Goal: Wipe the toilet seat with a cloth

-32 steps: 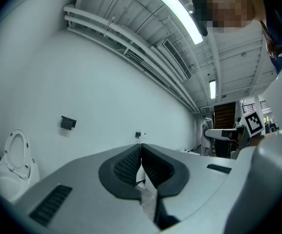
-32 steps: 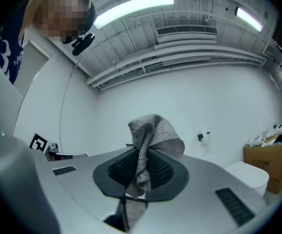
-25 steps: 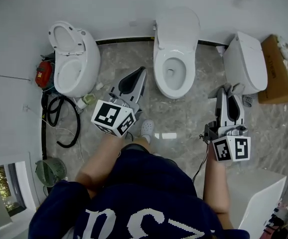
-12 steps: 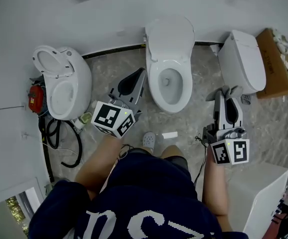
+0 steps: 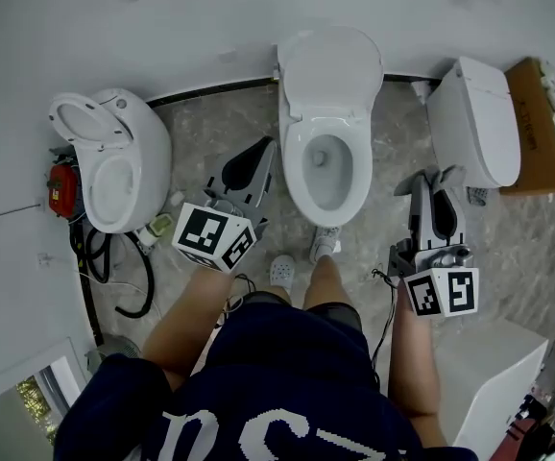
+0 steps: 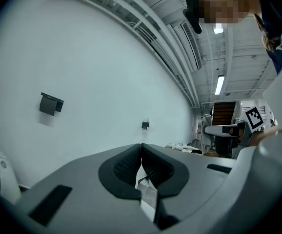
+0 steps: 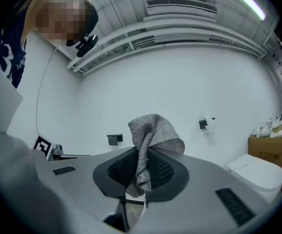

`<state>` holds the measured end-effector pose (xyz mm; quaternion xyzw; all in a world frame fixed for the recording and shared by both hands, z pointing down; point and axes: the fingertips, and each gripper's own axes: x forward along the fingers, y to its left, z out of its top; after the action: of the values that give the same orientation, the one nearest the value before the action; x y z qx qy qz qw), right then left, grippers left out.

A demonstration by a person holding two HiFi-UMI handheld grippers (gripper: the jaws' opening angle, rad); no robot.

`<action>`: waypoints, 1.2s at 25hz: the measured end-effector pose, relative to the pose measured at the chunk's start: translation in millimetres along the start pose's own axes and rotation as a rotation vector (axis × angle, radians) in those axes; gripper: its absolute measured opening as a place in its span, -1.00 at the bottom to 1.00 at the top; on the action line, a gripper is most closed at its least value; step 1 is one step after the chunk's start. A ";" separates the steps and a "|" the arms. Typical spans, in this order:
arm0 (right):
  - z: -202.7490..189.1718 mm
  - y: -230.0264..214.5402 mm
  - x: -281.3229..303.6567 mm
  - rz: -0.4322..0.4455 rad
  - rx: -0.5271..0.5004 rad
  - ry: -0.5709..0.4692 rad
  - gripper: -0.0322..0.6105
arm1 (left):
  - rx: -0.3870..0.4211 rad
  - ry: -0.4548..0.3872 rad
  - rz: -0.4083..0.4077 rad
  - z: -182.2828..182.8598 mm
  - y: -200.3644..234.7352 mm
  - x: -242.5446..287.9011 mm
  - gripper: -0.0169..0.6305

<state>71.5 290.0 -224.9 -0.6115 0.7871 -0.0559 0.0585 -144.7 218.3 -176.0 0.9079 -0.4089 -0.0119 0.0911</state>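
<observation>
A grey marbled floor (image 5: 215,123) carries three white toilets along the wall. The middle one has its lid raised and its toilet seat (image 5: 299,173) down, directly ahead of the person. The left hand-held gripper (image 5: 266,150) hovers just left of that bowl, its jaws pressed together on nothing. The right hand-held gripper (image 5: 440,177) hangs between the middle toilet and the closed right toilet (image 5: 474,118), pinching a grey knitted cloth (image 7: 153,130) that sticks up above its pads.

Likely a fixtures showroom, three toilets (image 5: 138,157) (image 5: 330,65) (image 5: 474,123) along one wall (image 5: 210,27), marble floor (image 5: 215,123)
</observation>
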 end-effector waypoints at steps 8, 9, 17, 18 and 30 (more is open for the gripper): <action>-13.6 -68.6 94.6 0.108 0.014 0.051 -0.71 | -0.017 0.025 0.092 -12.8 28.4 90.3 -0.89; -16.5 -79.2 106.5 0.120 0.015 0.060 -0.71 | -0.017 0.027 0.103 -16.3 31.9 102.7 -0.89; -57.7 -150.3 190.5 0.210 0.054 0.152 -0.71 | -0.045 0.057 0.201 -55.3 59.8 184.1 -0.89; -64.3 -154.6 198.4 0.222 0.059 0.165 -0.71 | -0.046 0.063 0.212 -59.5 63.5 190.3 -0.89; -183.3 -179.3 257.5 0.239 0.064 0.284 -0.71 | -0.085 0.093 0.272 -145.7 119.2 235.0 -0.89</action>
<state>150.3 -0.6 -21.5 -0.4973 0.8524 -0.1593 -0.0276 -62.7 -11.4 0.6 0.8390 -0.5227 0.0255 0.1490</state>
